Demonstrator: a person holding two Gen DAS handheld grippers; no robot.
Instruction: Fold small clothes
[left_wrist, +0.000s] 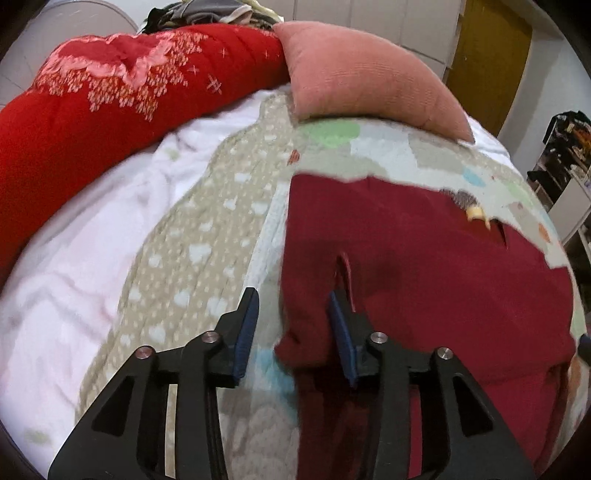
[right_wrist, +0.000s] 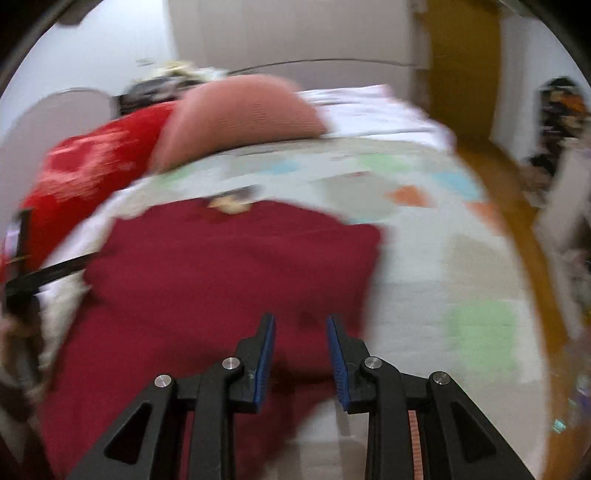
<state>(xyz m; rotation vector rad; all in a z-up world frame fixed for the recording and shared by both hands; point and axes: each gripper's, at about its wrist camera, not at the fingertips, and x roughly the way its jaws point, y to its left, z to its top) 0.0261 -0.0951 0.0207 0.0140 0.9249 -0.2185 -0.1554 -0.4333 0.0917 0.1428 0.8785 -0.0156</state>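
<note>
A dark red garment (left_wrist: 424, 258) lies spread on a patterned quilt (left_wrist: 207, 236) on the bed. It also shows in the right wrist view (right_wrist: 229, 266), blurred. My left gripper (left_wrist: 293, 299) is open and empty, its jaws astride the garment's left edge near a small slit. My right gripper (right_wrist: 300, 321) is open and empty over the garment's near right part. A small yellow and dark print sits at the garment's far edge (left_wrist: 474, 212).
A pink pillow (left_wrist: 365, 77) and a red patterned blanket (left_wrist: 110, 96) lie at the head of the bed. White sheet (left_wrist: 74, 258) shows left of the quilt. A yellow door (left_wrist: 487, 62) and cluttered shelves (left_wrist: 565, 155) stand to the right.
</note>
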